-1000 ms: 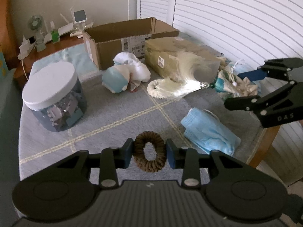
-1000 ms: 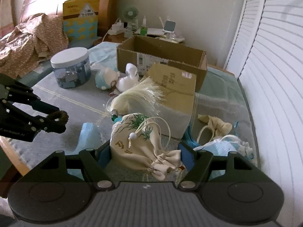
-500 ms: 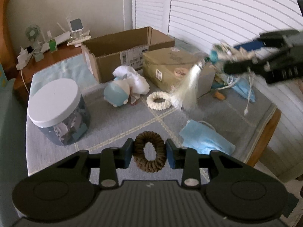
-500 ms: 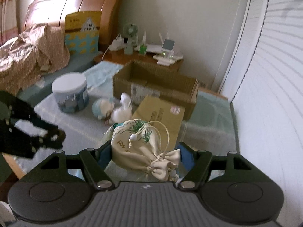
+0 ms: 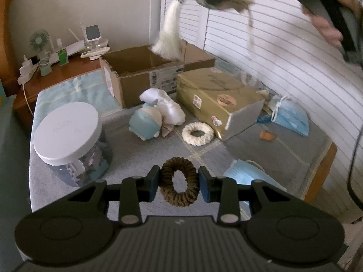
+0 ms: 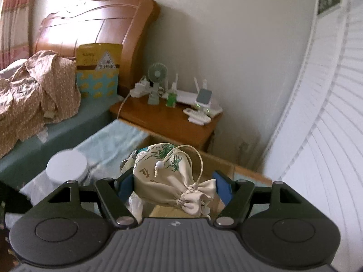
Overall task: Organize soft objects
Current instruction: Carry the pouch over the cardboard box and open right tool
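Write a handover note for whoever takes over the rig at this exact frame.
Left gripper: shut on the brown scrunchie, held low over the table.
Right gripper: shut on the cream drawstring pouch, raised high above the open cardboard box; its white tassel dangles over the box opening.
On the table: white scrunchie, two blue face masks, plush toys, lidded jar, closed tan box.
Done: nothing visibly in the box.
Left: probably drop both items in, then collect the rest.
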A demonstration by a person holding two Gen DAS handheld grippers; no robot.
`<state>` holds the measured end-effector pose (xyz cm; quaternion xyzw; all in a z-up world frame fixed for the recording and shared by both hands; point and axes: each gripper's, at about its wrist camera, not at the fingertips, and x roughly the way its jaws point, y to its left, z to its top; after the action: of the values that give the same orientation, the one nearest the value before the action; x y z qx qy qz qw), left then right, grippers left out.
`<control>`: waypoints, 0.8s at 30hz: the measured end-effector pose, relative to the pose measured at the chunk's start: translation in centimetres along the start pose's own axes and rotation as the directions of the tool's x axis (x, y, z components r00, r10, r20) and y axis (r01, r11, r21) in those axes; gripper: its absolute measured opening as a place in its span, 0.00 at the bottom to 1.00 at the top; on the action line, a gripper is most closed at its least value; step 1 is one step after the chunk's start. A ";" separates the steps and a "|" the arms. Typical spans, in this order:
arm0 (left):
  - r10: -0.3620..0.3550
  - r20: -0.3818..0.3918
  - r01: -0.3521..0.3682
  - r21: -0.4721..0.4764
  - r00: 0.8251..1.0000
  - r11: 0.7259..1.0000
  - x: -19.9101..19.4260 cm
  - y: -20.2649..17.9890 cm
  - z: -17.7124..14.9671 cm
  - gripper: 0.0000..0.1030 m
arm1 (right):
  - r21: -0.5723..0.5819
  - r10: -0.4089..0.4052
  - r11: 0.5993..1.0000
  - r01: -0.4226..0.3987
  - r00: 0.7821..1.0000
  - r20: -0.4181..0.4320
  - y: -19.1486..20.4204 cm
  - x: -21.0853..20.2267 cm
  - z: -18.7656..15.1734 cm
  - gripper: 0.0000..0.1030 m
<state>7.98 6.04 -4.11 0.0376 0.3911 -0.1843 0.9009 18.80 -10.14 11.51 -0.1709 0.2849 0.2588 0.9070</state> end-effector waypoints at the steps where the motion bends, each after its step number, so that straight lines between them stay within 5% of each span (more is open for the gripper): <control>1: 0.002 0.001 -0.002 -0.004 1.000 1.000 0.1 0.2 0.1 0.34 | -0.006 0.008 1.000 -0.007 1.000 0.005 -0.2 0.7 0.8 0.74; 8: 0.023 -0.006 -0.023 -0.033 1.000 0.999 0.8 1.3 0.3 0.34 | -0.054 0.049 0.997 -0.050 0.999 -0.006 -0.9 6.8 5.1 0.74; 15: 0.043 -0.023 -0.044 -0.045 0.999 0.998 1.5 2.0 0.5 0.34 | -0.070 0.081 0.994 -0.087 0.994 -0.077 -1.6 12.6 4.9 0.75; 17: 0.046 -0.031 -0.048 -0.045 0.998 0.998 1.8 2.1 0.7 0.34 | -0.059 0.105 0.992 -0.112 0.989 -0.108 -1.7 14.1 4.3 0.78; 19: 0.047 -0.036 -0.049 -0.042 0.998 0.998 2.0 2.1 0.8 0.34 | -0.039 0.113 0.992 -0.119 0.985 -0.129 -1.7 15.0 3.4 0.99; 24: 0.045 -0.040 -0.046 -0.036 0.998 0.998 2.4 2.0 1.3 0.34 | -0.002 0.105 0.994 -0.106 0.985 -0.136 -1.8 14.5 1.5 1.00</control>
<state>11.11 6.95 -5.07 0.0333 0.4109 -0.1558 0.8976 30.69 -5.48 4.16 -0.1770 0.3536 0.2955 0.8697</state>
